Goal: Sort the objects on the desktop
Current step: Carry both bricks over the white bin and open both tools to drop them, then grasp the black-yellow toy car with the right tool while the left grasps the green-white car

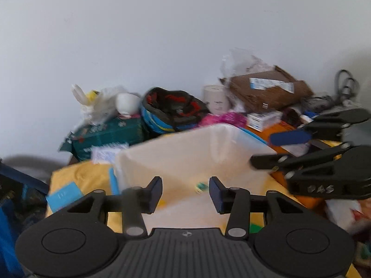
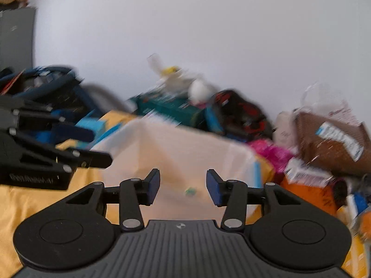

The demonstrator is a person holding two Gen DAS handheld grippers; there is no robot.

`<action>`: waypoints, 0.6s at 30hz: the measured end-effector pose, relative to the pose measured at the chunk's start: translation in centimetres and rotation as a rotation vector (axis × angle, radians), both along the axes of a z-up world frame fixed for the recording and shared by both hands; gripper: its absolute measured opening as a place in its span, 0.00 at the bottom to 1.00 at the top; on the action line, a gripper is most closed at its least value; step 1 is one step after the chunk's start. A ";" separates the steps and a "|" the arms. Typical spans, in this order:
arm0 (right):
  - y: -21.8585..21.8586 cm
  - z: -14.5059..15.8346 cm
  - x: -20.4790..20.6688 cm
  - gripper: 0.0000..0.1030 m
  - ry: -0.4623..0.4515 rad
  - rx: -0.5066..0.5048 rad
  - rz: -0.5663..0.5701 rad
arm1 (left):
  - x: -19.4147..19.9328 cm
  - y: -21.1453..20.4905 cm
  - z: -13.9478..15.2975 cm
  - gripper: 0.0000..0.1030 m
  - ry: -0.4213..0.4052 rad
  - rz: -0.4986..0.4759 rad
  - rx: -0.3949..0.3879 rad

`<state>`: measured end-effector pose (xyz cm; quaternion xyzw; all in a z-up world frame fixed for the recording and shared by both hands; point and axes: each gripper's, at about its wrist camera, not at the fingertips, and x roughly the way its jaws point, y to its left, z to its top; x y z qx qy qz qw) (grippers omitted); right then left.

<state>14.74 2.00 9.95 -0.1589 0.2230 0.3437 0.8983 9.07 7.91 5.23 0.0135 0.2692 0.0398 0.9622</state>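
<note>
Sorting looks barely begun: both the left gripper (image 1: pixel 185 193) and right gripper (image 2: pixel 183 186) hover with fingers wide and empty over the pale bin (image 1: pixel 185 148), which holds one small green thing (image 1: pixel 201 186), while clutter such as the helmet (image 1: pixel 172 108) crowds the bench (image 1: pixel 78 176).

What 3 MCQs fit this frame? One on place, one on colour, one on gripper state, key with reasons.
1. Where is the small green item?
A. Inside the translucent bin
B. On the brown cardboard box
C. Between the left gripper's pads

2. What colour is the cloth under the bin?
A. Grey
B. Yellow
C. Purple

3. How do the left gripper and the right gripper stand?
A. Both shut
B. Left shut, right open
C. Both open, holding nothing

Key: 1 A, it lies on the bin's floor in both wrist views. 2 B, yellow fabric shows around the bin. 3 C, a wide gap separates each pair of blue pads, with nothing between them.
</note>
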 end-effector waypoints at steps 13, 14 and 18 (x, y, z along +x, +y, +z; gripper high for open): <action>-2.8 -11.5 -8.2 0.47 0.369 -0.145 0.064 | -9.7 -3.5 -10.7 0.47 0.302 -0.034 -0.125; -2.9 -12.0 -8.7 0.47 0.388 -0.153 0.048 | -10.2 -3.9 -11.3 0.47 0.319 -0.037 -0.123; -3.3 -13.9 -9.3 0.48 0.487 -0.153 0.000 | -11.4 -4.9 -12.5 0.47 0.351 -0.048 -0.050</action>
